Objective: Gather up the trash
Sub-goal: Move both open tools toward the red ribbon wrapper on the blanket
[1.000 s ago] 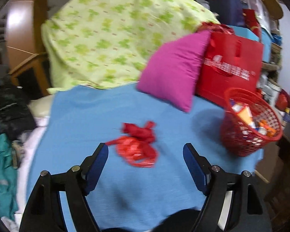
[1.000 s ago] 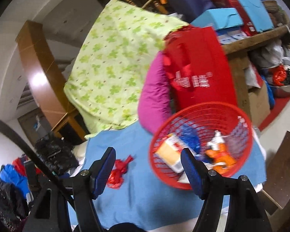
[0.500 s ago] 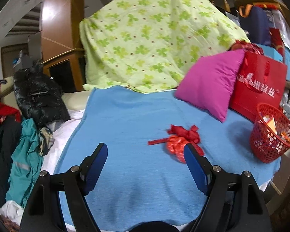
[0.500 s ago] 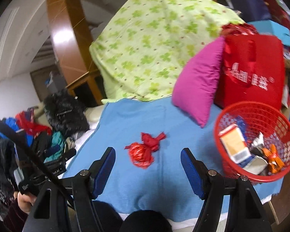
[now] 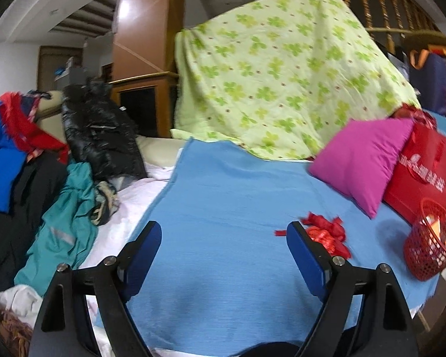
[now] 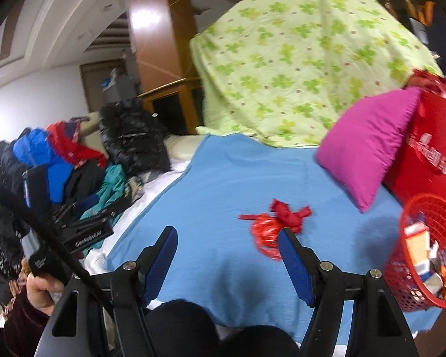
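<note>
A crumpled red ribbon and wrapper (image 5: 327, 233) lies on the blue cloth (image 5: 223, 202); it also shows in the right wrist view (image 6: 278, 223). A red mesh basket (image 5: 428, 247) holding several pieces of trash stands at the cloth's right edge, also in the right wrist view (image 6: 422, 253). My left gripper (image 5: 224, 239) is open and empty, pulled back, with the ribbon behind its right finger. My right gripper (image 6: 227, 244) is open and empty, the ribbon just beyond its right fingertip.
A magenta pillow (image 5: 362, 160) leans on a red paper bag (image 5: 425, 175) at the right. A green clover-print sheet (image 5: 282, 71) covers something at the back. A pile of clothes (image 5: 59, 163) lies left of the cloth. A hand holding a black device (image 6: 41, 267) is at the lower left.
Both grippers have pulled back and swung left. The ribbon has slid from the middle to the right of each view, and the basket has moved toward the right edge.
</note>
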The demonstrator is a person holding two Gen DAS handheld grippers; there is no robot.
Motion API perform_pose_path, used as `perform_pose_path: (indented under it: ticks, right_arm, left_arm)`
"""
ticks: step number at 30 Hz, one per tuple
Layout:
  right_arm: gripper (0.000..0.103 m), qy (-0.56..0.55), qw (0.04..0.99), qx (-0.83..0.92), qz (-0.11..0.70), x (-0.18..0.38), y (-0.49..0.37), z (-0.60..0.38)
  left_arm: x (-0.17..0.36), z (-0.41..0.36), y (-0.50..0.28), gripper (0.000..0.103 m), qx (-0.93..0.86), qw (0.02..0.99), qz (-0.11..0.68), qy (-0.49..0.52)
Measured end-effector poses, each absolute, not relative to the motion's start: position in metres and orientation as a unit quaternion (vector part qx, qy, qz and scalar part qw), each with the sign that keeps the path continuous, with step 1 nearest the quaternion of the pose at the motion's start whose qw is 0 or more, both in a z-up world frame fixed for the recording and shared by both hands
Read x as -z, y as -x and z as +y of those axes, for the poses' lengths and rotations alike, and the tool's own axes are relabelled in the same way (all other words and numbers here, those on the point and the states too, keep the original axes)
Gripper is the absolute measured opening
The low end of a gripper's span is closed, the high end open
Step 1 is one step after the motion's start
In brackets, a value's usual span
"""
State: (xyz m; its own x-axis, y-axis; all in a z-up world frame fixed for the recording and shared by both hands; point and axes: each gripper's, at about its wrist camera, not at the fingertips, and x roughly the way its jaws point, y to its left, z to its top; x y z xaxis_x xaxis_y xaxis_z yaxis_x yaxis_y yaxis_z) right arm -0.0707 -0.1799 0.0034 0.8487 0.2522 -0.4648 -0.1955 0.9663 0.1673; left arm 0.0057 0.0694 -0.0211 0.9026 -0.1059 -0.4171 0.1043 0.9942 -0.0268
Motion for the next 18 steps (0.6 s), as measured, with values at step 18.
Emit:
perform_pose_path:
  ticks: [18]
  right_arm:
    - [0.074,-0.125,0.968,-0.095,0.197,-0.005,0.098,-0.239]
  left_arm:
    - [-0.012,0.025,0.015,0.086,0.067,0.978,0.188,-0.058]
